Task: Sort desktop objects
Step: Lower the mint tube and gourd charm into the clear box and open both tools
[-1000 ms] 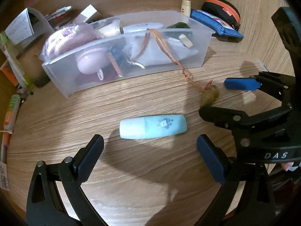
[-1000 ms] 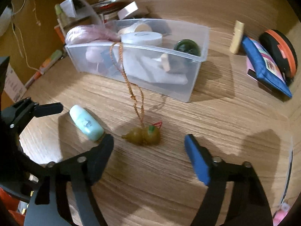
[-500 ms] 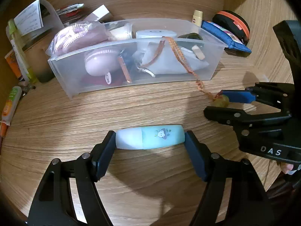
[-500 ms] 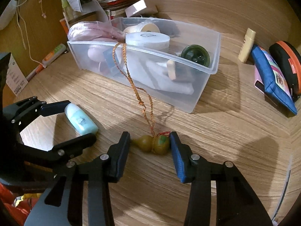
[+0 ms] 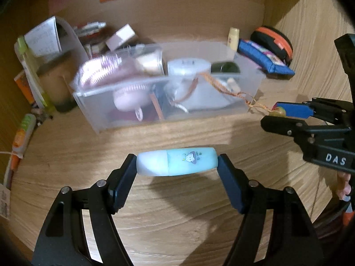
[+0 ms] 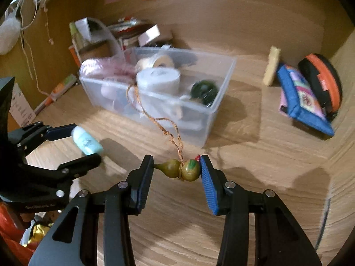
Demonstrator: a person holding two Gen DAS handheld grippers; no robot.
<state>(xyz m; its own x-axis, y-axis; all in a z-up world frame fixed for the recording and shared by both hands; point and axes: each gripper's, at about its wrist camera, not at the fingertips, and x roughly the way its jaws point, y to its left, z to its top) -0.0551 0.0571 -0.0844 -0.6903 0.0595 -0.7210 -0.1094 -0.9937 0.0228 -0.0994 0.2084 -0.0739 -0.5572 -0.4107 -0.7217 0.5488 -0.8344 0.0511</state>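
A pale blue tube (image 5: 176,161) lies crosswise, clear of the desk; a green-brown gourd charm (image 6: 180,169) trails its orange cord (image 6: 155,119) into the clear bin (image 6: 221,84).

Warm, fairly dim indoor light falls from above, leaving soft dark shadows on the wooden desk (image 5: 177,232) beneath both tools and beside the clear bin (image 6: 219,93). Motion blur smears the bin's contents and the clutter at the desk's back edge in both views. Fisheye distortion bends the wood grain, and the frame corners fall to black.
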